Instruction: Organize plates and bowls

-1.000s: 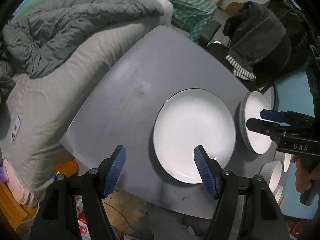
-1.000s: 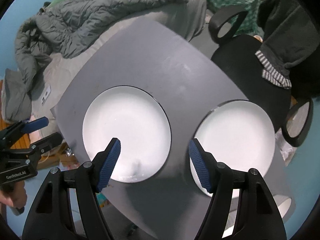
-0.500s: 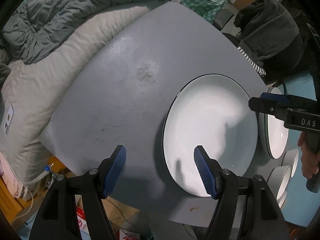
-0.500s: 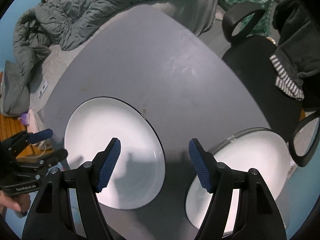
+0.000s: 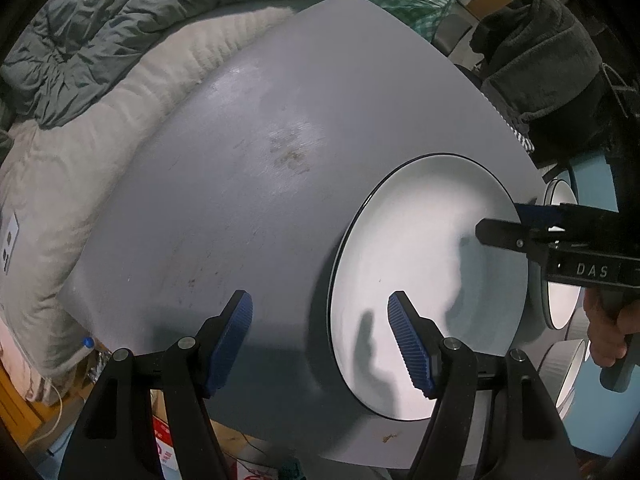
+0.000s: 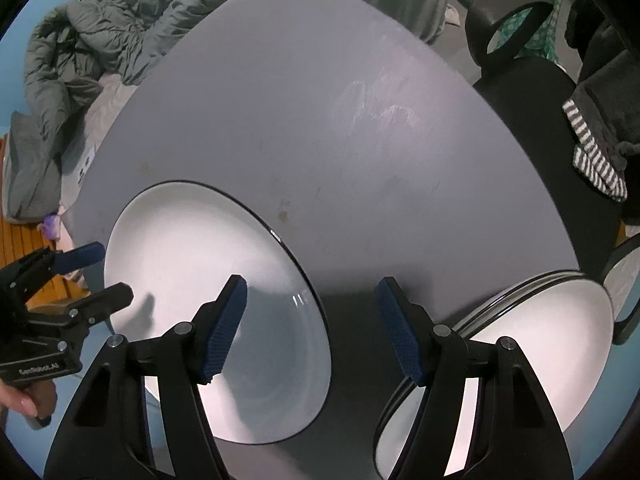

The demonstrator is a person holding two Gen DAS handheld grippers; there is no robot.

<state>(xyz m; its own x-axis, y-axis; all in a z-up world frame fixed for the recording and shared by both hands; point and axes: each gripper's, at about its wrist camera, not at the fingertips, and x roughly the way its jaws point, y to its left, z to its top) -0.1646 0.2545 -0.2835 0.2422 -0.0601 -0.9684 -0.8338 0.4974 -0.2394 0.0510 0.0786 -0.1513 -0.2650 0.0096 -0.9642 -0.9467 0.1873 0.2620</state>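
A large white plate with a dark rim (image 5: 424, 264) (image 6: 192, 264) lies on the grey table (image 5: 240, 184) (image 6: 340, 120). My left gripper (image 5: 324, 340) is open, low over the table, its right finger over the plate's near left edge. My right gripper (image 6: 310, 330) is open, straddling that plate's right rim; it also shows in the left wrist view (image 5: 520, 224) at the plate's far side. A stack of white plates (image 6: 532, 332) (image 5: 560, 304) lies to the right. White bowls (image 5: 568, 368) sit at the far right edge.
A bed with a grey duvet (image 5: 120, 28) (image 6: 120, 28) borders the table's far left. A black office chair with dark clothes (image 6: 568, 92) (image 5: 548, 64) stands at the right. Boxes and clutter (image 5: 168, 440) lie on the floor below the near edge.
Both grippers have moved down and closer to the table and the large plate, which looms larger. Both stayed open. The plates have not moved.
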